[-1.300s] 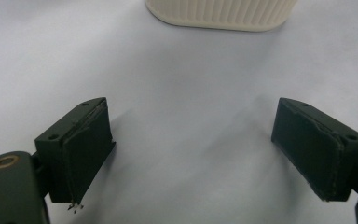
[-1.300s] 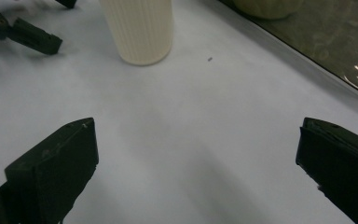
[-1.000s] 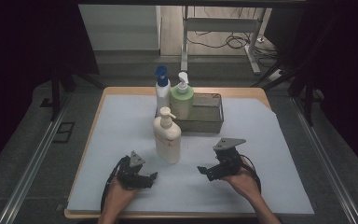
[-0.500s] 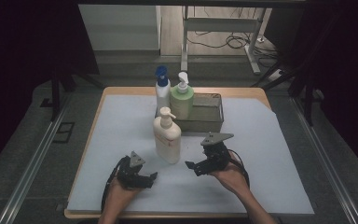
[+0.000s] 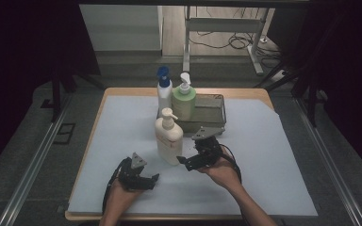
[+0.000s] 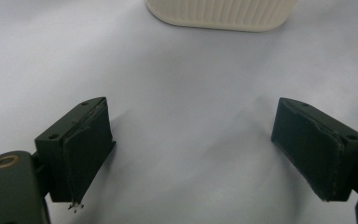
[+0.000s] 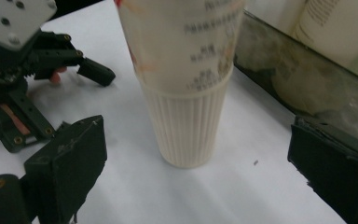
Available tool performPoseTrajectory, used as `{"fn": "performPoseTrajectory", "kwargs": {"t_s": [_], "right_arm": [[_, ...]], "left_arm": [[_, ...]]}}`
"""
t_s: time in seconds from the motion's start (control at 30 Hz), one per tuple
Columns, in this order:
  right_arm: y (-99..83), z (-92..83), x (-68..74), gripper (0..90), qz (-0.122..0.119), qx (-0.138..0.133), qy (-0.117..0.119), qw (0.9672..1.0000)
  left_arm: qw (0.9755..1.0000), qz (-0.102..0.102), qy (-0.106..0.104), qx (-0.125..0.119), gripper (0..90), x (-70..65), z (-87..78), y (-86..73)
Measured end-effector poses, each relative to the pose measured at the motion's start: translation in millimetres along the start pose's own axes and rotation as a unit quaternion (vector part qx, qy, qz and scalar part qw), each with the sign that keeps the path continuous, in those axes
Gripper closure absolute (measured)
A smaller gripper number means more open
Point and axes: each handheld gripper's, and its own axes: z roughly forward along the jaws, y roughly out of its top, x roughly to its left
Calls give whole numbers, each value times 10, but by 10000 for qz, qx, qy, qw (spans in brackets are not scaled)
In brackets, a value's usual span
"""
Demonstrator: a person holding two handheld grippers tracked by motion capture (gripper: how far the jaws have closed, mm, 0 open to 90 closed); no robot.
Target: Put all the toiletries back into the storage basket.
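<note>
- The right gripper [image 5: 183,161] is released, its jaws spread wide with nothing between them yet; in the right gripper view they stand either side of the cream pump bottle [image 7: 186,79], which is still a little ahead of them.
- That cream pump bottle [image 5: 168,139] stands upright on the worktop [image 5: 273,155], just in front of the metal basket [image 5: 210,114] and touching nothing that I can see.
- Its lower body is ribbed plastic, and the printed label sits above that band. I judge the ribs the better place to take hold: they give the pads some bite, while the smooth label area looks more slippery.
- The bottle is tall and narrow, so a low grip should keep it from tipping. The pump head [image 5: 168,114] looks a poor handle, likely to give or turn.
- It is probably stiff enough for a firm squeeze; whether it is full and heavy I cannot tell.
- The left gripper [image 5: 154,178] is also released and empty, lying low on the worktop on the near side of the cream bottle; its own view shows the bottle's base [image 6: 221,13] ahead.
- Behind the cream bottle, a green pump bottle [image 5: 184,100] stands at the basket's left end, and a white bottle with a blue cap [image 5: 164,90] is just beside it.
</note>
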Motion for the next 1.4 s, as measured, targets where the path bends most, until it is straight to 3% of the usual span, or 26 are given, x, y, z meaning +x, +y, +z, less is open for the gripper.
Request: {"fn": "performPoseTrajectory", "kwargs": {"t_s": [0.8,1.13,1.4], "right_arm": [[412,304,129,159,-52,-22,-274,9996],[490,405,126,300,87,-153,-274,9995],[543,421,159,351,-28,-103,-390,9992]], "left_arm": [[10000,-2,-2,-6,119,1,1,-1],[10000,-4,-5,-8,119,1,2,-1],[10000,-4,-7,-7,119,2,2,-1]]}}
